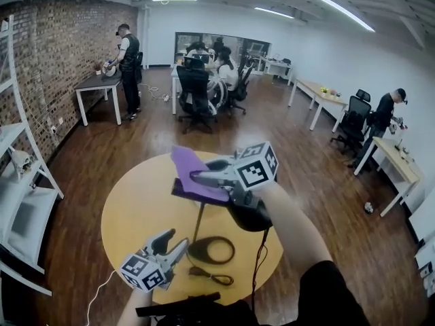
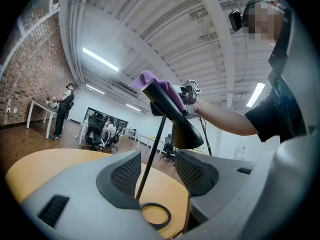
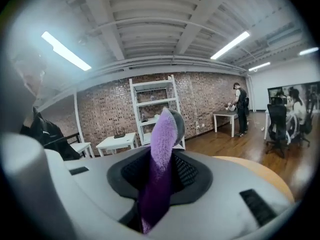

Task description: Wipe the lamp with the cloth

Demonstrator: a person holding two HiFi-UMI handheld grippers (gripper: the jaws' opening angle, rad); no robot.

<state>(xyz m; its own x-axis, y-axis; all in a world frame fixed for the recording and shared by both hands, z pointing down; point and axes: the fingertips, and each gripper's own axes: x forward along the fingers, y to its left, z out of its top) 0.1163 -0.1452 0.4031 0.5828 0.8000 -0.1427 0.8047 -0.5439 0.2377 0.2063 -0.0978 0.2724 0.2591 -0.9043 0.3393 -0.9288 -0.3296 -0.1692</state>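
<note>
A black desk lamp stands on the round yellow table (image 1: 136, 209), with its ring base (image 1: 211, 250), a thin stem and a dark cone shade (image 1: 248, 216). Over the lamp's head lies a purple cloth (image 1: 192, 172), and my right gripper (image 1: 198, 177) is shut on it. In the right gripper view the cloth (image 3: 160, 154) stands up from between the jaws of the right gripper (image 3: 157, 171). My left gripper (image 1: 178, 242) stays low near the base, open and holding nothing. In the left gripper view the stem (image 2: 150, 154) and the ring base (image 2: 155, 215) show just ahead of the left gripper (image 2: 157, 171), and the cloth (image 2: 150, 79) covers the lamp's top.
The lamp's coiled cable (image 1: 211, 276) lies on the table near me. White shelving (image 1: 20, 202) stands against the brick wall at the left. Beyond the table are wooden floor, desks, office chairs (image 1: 196, 94) and several people.
</note>
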